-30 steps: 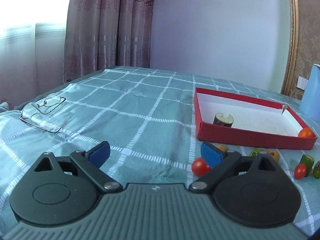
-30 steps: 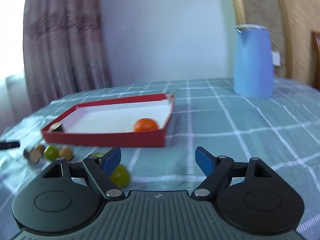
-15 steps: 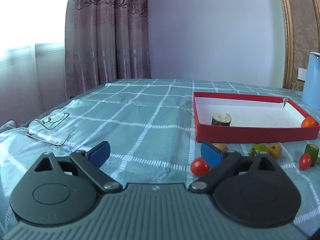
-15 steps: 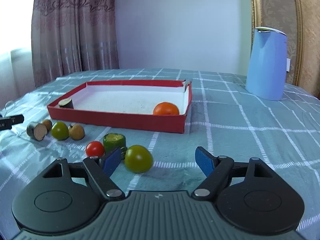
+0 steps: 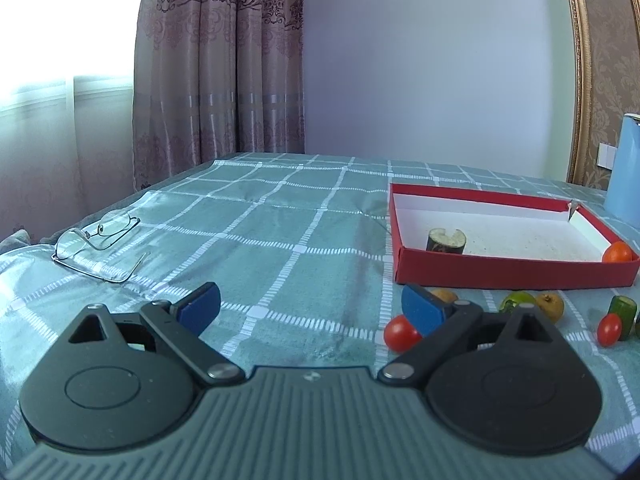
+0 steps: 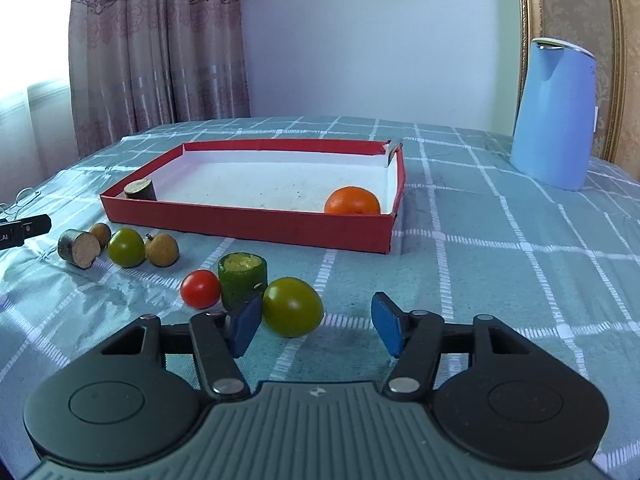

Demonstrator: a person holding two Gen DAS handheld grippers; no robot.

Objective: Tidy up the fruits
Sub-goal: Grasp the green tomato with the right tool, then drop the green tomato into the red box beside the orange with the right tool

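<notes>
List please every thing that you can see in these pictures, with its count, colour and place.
box: 1, red outside, white inside, on the cloth
orange: 1, orange, inside the box, near corner
dark stub: 1, inside the box, opposite corner
green fruits: 2, on the cloth before the box
red tomatoes: 2, one in each view
green cylinder: 1, upright beside a tomato
brown fruits: 2, by the grey stub
glasses: 1, far left
kettle: 1, blue, behind
left gripper: open
right gripper: open
</notes>
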